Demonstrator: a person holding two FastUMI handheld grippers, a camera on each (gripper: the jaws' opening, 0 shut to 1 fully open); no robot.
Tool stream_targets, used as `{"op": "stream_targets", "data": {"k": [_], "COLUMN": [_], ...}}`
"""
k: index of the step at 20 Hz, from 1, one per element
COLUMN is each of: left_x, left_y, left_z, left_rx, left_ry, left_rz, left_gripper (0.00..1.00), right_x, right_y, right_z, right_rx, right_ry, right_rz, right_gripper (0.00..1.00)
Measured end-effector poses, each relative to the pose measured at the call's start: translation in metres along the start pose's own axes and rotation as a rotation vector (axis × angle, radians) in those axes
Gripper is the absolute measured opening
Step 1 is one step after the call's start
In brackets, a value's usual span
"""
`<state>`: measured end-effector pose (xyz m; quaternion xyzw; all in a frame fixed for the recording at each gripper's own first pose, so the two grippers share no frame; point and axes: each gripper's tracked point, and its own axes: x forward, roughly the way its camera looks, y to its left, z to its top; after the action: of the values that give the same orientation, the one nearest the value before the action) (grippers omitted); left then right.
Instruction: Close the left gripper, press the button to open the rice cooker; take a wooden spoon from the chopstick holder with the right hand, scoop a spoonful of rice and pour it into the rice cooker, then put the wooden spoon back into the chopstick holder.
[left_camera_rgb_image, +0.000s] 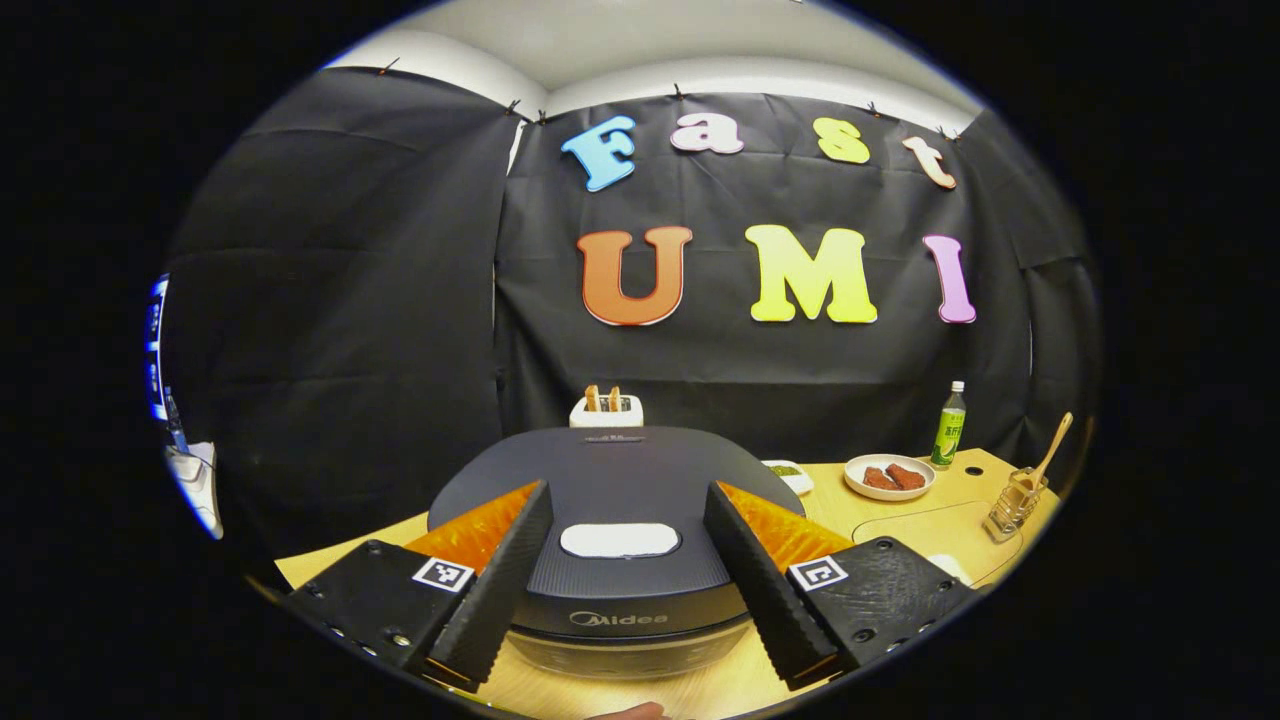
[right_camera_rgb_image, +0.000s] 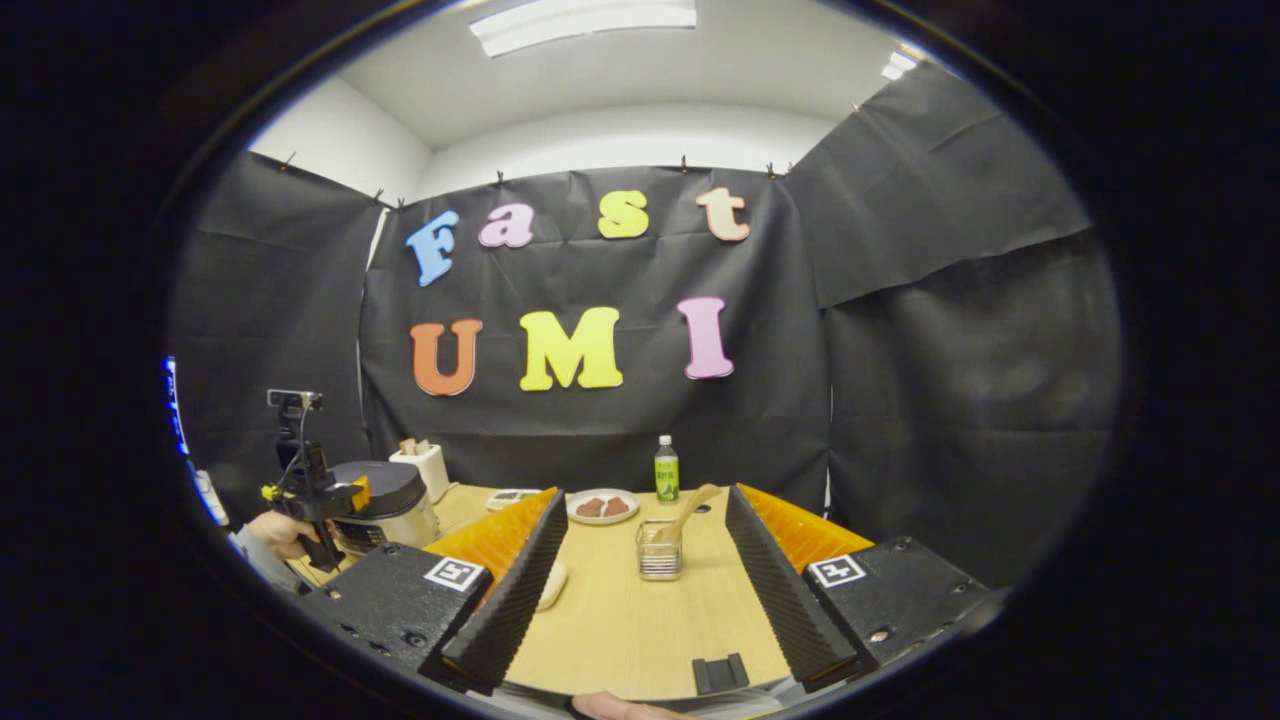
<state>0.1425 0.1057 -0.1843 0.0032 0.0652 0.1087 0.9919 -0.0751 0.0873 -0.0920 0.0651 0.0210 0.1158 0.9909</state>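
Left gripper (left_camera_rgb_image: 620, 575) spread wide, straddling closed rice cooker (left_camera_rgb_image: 610, 500) near button (left_camera_rgb_image: 620, 540). Right gripper (right_camera_rgb_image: 640, 575) wide, empty. Wooden spoon (right_camera_rgb_image: 688, 512) light, stiff, leaning in chopstick holder (right_camera_rgb_image: 659, 550), far centre; probably best pinched mid-handle.

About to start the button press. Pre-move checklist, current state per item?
1. Left gripper shut for pressing: not ok, fingers spread wide.
2. Left gripper lined up on the rice cooker: ok, white button sits between the fingers.
3. Cooker lid closed: ok, lid lies flat.
4. Wooden spoon in the chopstick holder: ok, handle leaning out of it.
5. Right gripper open and facing the holder: ok, holder ahead between the fingers, not touched.
6. Rice supply located: cannot tell.
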Motion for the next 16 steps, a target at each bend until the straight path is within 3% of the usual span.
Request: {"op": "stream_targets", "data": {"k": [3, 4, 5, 11, 16], "left_x": [-0.001, -0.002, -0.002, -0.034, -0.083], "left_y": [0.002, 0.001, 0.000, -0.011, -0.009], "left_z": [0.003, 0.003, 0.003, 0.028, 0.074], "left_rx": [-0.005, 0.003, 0.028, 0.063, 0.056], "left_ry": [-0.016, -0.013, -0.003, 0.051, -0.044], "left_rz": [0.002, -0.001, -0.007, -0.075, -0.045], "left_gripper": [0.99, 0.92, 0.99, 0.96, 0.96], "right_x": [0.000, 0.000, 0.000, 0.006, 0.009], "right_y": [0.000, 0.000, -0.001, -0.007, -0.010], "right_z": [0.000, 0.000, 0.000, -0.005, -0.011], "right_rx": [-0.001, -0.003, -0.002, 0.024, 0.048], "right_ry": [-0.002, -0.003, -0.004, 0.007, 0.024], "right_rz": [0.006, 0.005, 0.003, -0.016, -0.020], "right_gripper": [1.00, 1.00, 1.00, 1.00, 0.99]}}
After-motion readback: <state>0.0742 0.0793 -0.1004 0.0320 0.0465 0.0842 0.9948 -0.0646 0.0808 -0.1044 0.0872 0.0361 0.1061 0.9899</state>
